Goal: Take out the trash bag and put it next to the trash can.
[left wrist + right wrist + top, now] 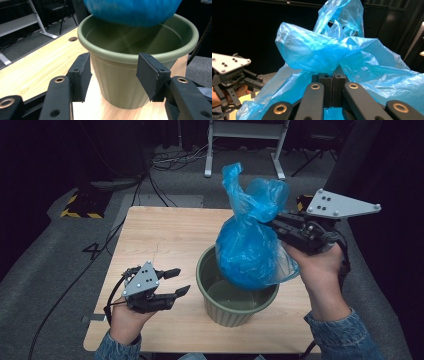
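At far left in the high view we see the left tool (179, 281) held by the left hand (126, 319) low over the counter (165, 235), jaws spread wide w/ nothing between them, tips pointing toward the green pot (235, 312). It sits near the pot's left side but apart from it. In the left gripper view the pot (120, 82) stands upright on the counter (32, 72) just beyond the two pads (80, 75), lined up w/ the gap betw. them, not touched; its ribbed wall and thick rim are clear, and the inside looks bare as far as we can see.

Moving right, the blue plastic bag (250, 250) hangs over the pot's mouth, its rounded bottom about level w/ the rim; we can't tell if it touches the rim. The bag's neck is bunched and knotted, w/ loose ends sticking up.

At right, the right tool (274, 226) in the right hand (320, 270) comes in level from the side and is clamped tight on the bag's neck. In the right gripper view the jaws meet w/ thin blue film (329, 60) pinched betw. them, and the left tool (253, 83) shows farther off at lower left.
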{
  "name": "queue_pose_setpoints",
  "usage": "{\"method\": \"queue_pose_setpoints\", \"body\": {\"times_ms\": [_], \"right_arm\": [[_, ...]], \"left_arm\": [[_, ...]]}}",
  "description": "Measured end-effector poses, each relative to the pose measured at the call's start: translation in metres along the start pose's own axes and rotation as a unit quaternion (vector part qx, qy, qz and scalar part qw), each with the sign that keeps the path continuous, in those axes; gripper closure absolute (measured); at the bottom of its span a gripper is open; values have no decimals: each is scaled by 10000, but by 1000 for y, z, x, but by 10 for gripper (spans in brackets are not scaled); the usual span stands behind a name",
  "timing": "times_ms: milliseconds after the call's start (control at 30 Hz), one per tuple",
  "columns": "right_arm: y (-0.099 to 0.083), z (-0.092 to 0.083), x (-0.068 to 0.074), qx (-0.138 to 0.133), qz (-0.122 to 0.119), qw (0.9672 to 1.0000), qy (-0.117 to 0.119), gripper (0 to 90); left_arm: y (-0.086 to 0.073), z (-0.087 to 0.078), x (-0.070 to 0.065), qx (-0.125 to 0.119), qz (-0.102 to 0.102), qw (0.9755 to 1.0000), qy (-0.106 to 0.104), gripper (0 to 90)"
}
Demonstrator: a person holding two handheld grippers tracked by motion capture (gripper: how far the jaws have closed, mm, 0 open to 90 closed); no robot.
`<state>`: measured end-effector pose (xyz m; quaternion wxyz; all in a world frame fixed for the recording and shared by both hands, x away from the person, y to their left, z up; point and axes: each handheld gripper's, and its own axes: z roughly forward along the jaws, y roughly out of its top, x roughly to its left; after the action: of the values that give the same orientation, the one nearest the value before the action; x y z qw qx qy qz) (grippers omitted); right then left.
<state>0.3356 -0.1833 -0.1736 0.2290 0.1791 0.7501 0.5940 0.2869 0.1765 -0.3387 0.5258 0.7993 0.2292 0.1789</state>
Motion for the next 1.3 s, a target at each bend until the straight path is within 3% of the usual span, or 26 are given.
{"method": "queue_pose_setpoints", "body": {"times_ms": [433, 767, 1033, 1300], "right_arm": [[10, -38, -19, -15, -39, 9989, -458, 897], [7, -82, -39, -19, 3, 9953, -967, 897], [-22, -106, -58, 239, 109, 9906, -1344, 897], [-60, -111, -77, 571, 366, 9861, -1518, 896]], "left_arm": [[-15, -3, 10, 156, -165, 9995, 199, 433], [-22, 1, 11, 264, -230, 9991, 218, 429], [-28, -1, 15, 312, -315, 9986, 290, 428], [-32, -1, 18, 372, -381, 9980, 339, 427]]}}
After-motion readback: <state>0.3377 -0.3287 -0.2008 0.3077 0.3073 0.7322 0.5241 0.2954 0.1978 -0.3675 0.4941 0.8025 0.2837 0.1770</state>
